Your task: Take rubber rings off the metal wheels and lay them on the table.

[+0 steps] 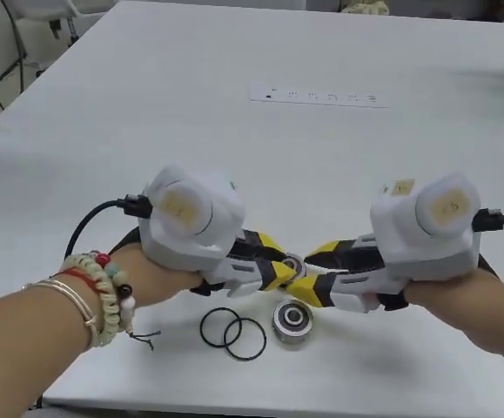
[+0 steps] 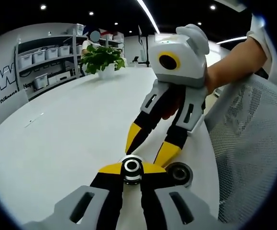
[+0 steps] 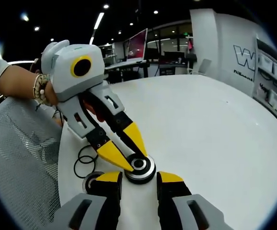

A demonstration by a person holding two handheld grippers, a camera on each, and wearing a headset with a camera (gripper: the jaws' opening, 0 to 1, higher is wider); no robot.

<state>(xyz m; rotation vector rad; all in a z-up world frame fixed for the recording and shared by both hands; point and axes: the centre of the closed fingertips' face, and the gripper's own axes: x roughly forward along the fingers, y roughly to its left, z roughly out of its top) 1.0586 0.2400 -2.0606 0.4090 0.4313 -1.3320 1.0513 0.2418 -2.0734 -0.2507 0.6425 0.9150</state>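
My left gripper (image 1: 279, 270) (image 2: 131, 167) is shut on a small metal wheel (image 1: 292, 263) (image 2: 131, 170) (image 3: 141, 167) with a dark band on its rim, held just above the white table (image 1: 234, 131). Facing it from the right, my right gripper (image 1: 302, 273) (image 3: 139, 178) is open, its yellow tips on either side of that wheel. A second metal wheel (image 1: 292, 320) (image 2: 180, 173) (image 3: 91, 181) lies on the table right below. Two black rubber rings (image 1: 232, 333) (image 3: 84, 163) lie overlapping just left of it.
A white power strip (image 1: 321, 96) lies at the far middle of the table. The table's front edge (image 1: 278, 407) runs close below the rings. A mesh chair back (image 2: 253, 143) (image 3: 18, 143) stands by that edge. A potted plant (image 2: 100, 55) sits at the far end.
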